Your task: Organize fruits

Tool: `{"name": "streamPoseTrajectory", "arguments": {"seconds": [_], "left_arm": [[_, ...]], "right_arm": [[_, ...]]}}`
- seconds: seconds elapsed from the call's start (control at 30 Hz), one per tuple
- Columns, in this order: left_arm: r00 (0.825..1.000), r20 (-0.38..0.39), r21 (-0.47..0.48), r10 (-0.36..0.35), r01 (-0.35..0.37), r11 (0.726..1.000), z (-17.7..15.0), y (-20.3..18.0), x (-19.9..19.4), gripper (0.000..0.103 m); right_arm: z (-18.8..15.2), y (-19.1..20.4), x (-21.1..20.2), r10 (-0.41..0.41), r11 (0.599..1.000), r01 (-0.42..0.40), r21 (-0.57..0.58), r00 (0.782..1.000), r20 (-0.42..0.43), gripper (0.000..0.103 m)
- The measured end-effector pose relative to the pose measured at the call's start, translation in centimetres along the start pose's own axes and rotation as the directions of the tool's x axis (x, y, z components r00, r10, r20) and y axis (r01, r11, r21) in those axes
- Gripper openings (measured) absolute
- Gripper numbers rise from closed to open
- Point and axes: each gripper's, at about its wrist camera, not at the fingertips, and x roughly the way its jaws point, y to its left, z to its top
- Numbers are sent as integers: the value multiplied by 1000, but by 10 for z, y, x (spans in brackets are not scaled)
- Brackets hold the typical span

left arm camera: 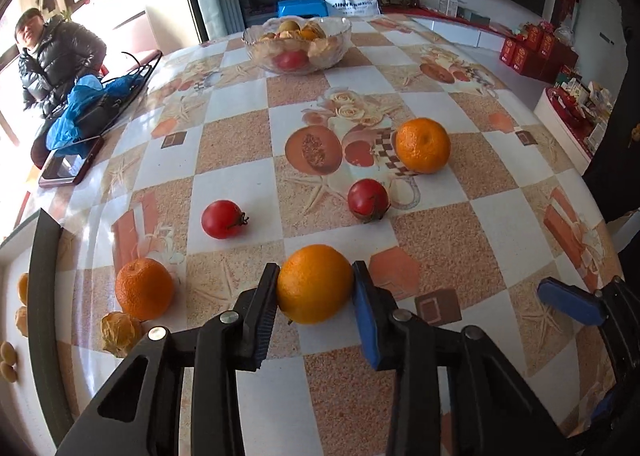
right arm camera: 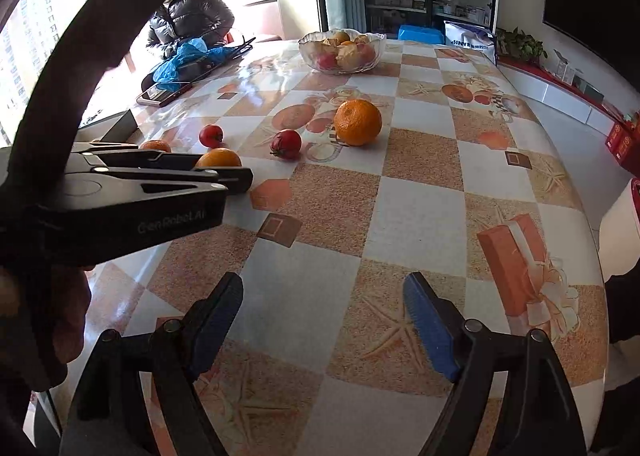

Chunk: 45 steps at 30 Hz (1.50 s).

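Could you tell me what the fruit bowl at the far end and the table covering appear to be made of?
The bowl looks like clear glass, or perhaps clear plastic: the fruit inside shows through its ribbed, scalloped wall. The table covering looks like glossy printed vinyl or oilcloth: window light glares off its smooth checked pattern near the phone.
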Motion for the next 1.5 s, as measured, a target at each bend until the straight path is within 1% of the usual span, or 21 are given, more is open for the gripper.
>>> {"name": "streamPoseTrajectory", "arguments": {"seconds": [0.1, 0.2, 0.33, 0.4, 0.43, 0.47, 0.5, 0.53, 0.57, 0.63, 0.77, 0.83, 0.93, 0.97, 1.0, 1.07, 1.17, 1.3, 1.37, 1.5], "left_arm": [[1000, 19, -7, -5, 5, 1000, -5, 2, -2, 38], [999, 34, -20, 13, -12, 1000, -15, 6, -8, 39], [995, 73, -32, 66, -63, 997, -35, 18, -18, 39], [993, 86, -54, 80, -75, 996, -43, 28, -21, 39], [993, 93, -70, 75, -68, 995, -46, 33, -22, 39], [993, 97, -88, 64, -55, 995, -48, 37, -23, 39], [994, 97, -105, 51, -41, 994, -48, 41, -24, 39], [994, 97, -115, 48, -37, 993, -48, 43, -24, 39], [994, 98, -116, 50, -39, 992, -48, 43, -24, 39], [993, 99, -111, 59, -48, 993, -48, 41, -23, 39], [994, 100, -124, 51, -39, 992, -49, 44, -24, 39], [993, 100, -124, 55, -42, 991, -48, 44, -23, 39], [993, 100, -127, 56, -43, 991, -48, 44, -22, 39], [993, 100, -128, 55, -42, 991, -47, 44, -22, 39], [993, 100, -129, 55, -42, 991, -47, 45, -22, 39], [993, 100, -129, 55, -42, 991, -47, 45, -22, 39], [994, 100, -133, 53, -40, 990, -47, 46, -21, 39], [993, 96, -158, 75, -59, 986, -49, 51, -23, 39], [992, 93, -165, 83, -67, 984, -54, 52, -26, 39], [990, 89, -185, 108, -90, 979, -65, 56, -34, 39]], "right_arm": [[0, 0, 0, -3, 1000, 3, -3, 1000, -1, 84], [0, 0, 1, -5, 1000, 5, -5, 1000, -2, 84], [8, -8, 4, 31, 999, -31, 10, 999, -15, 84], [18, -15, 10, 9, 1000, -9, 15, 1000, -22, 84], [24, -21, 14, -2, 1000, 3, 27, 1000, -24, 83], [31, -27, 17, -11, 999, 12, 43, 1000, -30, 79], [37, -32, 20, -10, 998, 12, 58, 999, -32, 63], [45, -36, 24, -7, 998, 10, 68, 999, -37, 53], [52, -38, 27, -6, 997, 9, 72, 999, -42, 53], [65, -38, 35, -32, 998, 34, 57, 999, -36, 53], [92, -31, 45, -36, 999, 36, 39, 999, -12, 53], [103, -23, 53, -30, 999, 30, 21, 999, -19, 53], [112, -14, 70, -56, 998, 56, -11, 997, -48, 52], [113, -12, 76, -66, 998, 66, -19, 996, -56, 49], [113, -12, 81, -78, 997, 77, -24, 995, -65, 38], [110, -11, 80, -86, 996, 85, -27, 995, -46, 38], [95, -7, 69, -95, 995, 94, -31, 995, -29, 38], [62, -2, 44, -68, 998, 68, -13, 997, -21, 38], [44, 3, 31, -70, 997, 70, -15, 997, -12, 38], [22, 13, 15, -62, 998, 62, -28, 998, -2, 38]]}}
